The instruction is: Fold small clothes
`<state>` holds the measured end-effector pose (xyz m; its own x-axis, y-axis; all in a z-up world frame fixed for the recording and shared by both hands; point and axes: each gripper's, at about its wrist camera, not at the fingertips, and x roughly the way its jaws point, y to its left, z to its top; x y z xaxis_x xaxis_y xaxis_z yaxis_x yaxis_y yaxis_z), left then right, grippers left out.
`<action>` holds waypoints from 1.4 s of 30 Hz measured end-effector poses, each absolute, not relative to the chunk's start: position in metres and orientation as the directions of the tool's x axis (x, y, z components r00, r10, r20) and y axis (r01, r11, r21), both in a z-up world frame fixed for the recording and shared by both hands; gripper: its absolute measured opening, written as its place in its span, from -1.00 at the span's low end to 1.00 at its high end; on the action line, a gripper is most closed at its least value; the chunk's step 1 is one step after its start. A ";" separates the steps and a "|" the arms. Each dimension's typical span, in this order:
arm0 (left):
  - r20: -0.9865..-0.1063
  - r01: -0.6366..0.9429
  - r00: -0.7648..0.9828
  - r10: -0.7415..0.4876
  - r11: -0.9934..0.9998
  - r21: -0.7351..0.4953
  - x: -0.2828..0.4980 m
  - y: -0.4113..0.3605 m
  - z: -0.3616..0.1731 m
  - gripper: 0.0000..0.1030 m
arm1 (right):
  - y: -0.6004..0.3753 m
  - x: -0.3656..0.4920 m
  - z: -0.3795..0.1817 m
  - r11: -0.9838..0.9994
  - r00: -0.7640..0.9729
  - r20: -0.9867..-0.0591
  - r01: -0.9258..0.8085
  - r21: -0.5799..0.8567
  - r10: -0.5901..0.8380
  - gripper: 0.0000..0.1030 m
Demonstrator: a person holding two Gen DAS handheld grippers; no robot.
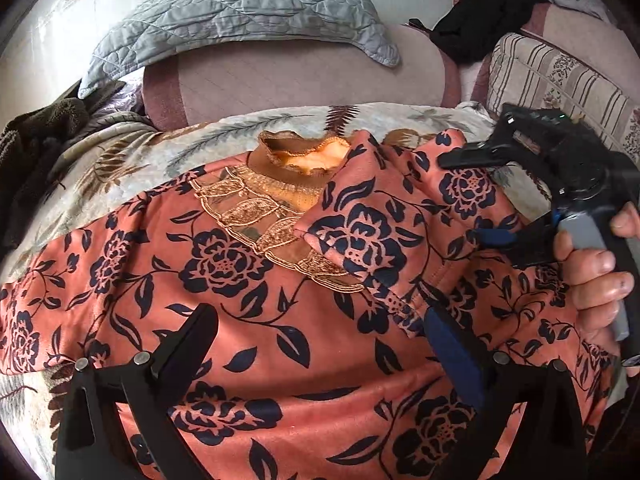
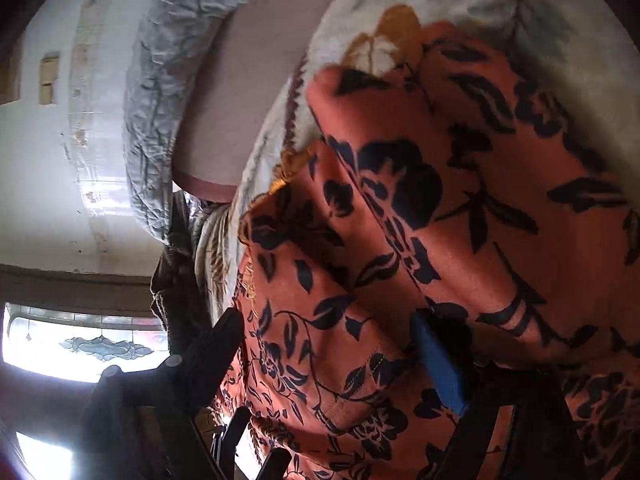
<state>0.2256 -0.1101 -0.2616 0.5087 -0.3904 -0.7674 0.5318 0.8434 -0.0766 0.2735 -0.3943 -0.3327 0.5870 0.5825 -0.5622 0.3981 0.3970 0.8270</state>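
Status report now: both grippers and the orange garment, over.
Left gripper open above the orange floral top. Right gripper open, nothing gripped. Right sleeve folded across the chest. Nothing in the way.

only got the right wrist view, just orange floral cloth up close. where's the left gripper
Observer: The left gripper hangs over the front of the floral top, below its embroidered neckline, fingers open and gripping nothing.
Operator: ok any other clothes lying around
Observer: Yes, a black garment lies bunched on top of the sofa, at the far right behind the top.
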 end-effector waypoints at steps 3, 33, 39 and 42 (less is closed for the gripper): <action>-0.766 0.570 0.484 -0.422 0.817 -0.090 0.222 -0.111 -0.261 0.87 | -0.387 0.276 -0.335 0.266 0.639 -0.393 0.291 0.919 0.661 0.45; -0.686 0.395 0.090 -0.722 0.658 -0.641 0.270 -0.118 -0.302 -0.19 | -0.440 0.246 -0.343 0.294 0.629 -0.539 0.457 0.839 0.561 0.68; -0.578 0.252 0.044 -0.815 0.569 -0.783 0.281 -0.103 -0.305 -0.79 | -0.442 0.244 -0.334 0.293 0.645 -0.533 0.449 0.844 0.548 0.68; -0.551 0.253 0.071 -0.832 0.549 -0.797 0.283 -0.103 -0.284 -0.81 | -0.442 0.243 -0.333 0.284 0.649 -0.524 0.445 0.849 0.551 0.68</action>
<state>0.2825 -0.1028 -0.2842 0.0708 -0.8317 -0.5508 0.2525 0.5491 -0.7967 0.2435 -0.4415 -0.3326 0.6491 0.5511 -0.5244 0.4451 0.2840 0.8493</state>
